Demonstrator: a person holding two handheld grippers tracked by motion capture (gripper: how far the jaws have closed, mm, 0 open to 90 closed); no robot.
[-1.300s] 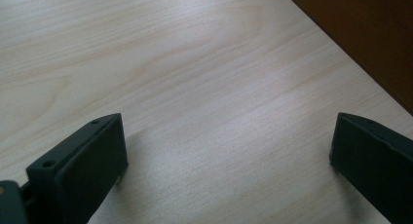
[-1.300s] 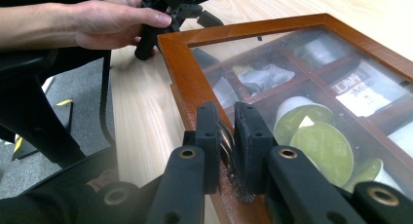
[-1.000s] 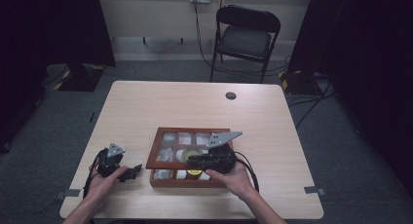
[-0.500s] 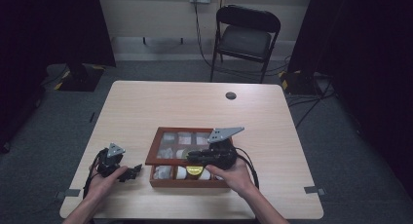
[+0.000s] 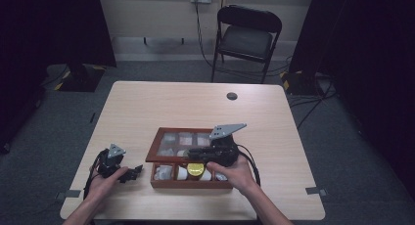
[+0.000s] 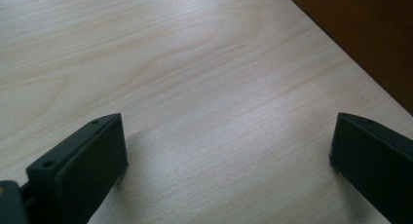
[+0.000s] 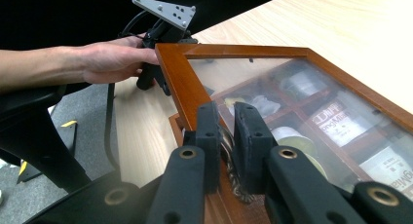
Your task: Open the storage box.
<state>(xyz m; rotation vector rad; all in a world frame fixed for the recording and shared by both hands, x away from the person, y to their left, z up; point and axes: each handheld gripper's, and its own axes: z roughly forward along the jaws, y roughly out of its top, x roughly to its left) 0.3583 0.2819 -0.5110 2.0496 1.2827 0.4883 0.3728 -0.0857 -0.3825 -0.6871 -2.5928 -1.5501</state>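
The wooden box (image 5: 192, 182) sits on the pale surface (image 5: 161, 105) toward the person's side, its compartments holding small packets and a yellow-capped jar (image 5: 195, 169). Its glass-paned lid (image 7: 272, 83) stands raised at an angle over the compartments, the brown frame of the lid tilted up from the box body. The right hand-held gripper (image 7: 227, 151) has its jaws drawn close together on a small ridged metal fitting (image 7: 233, 175) at the lid's front edge (what kind of fitting it is cannot be made out), and the pads press on it from both sides. In the high view that right hand-held gripper (image 5: 192, 151) lies over the middle of the box, held from the near side by the person's right hand (image 5: 234, 172). Well to the left of the box, the left hand-held gripper (image 5: 136, 170) rests low on the surface with the left hand (image 5: 105, 178) around it; its jaws stand wide apart with bare wood between them, the box's dark side just beside one jaw. A black folding chair (image 5: 248, 36) stands beyond the far edge, and a small dark disc (image 5: 232, 96) lies near that edge.
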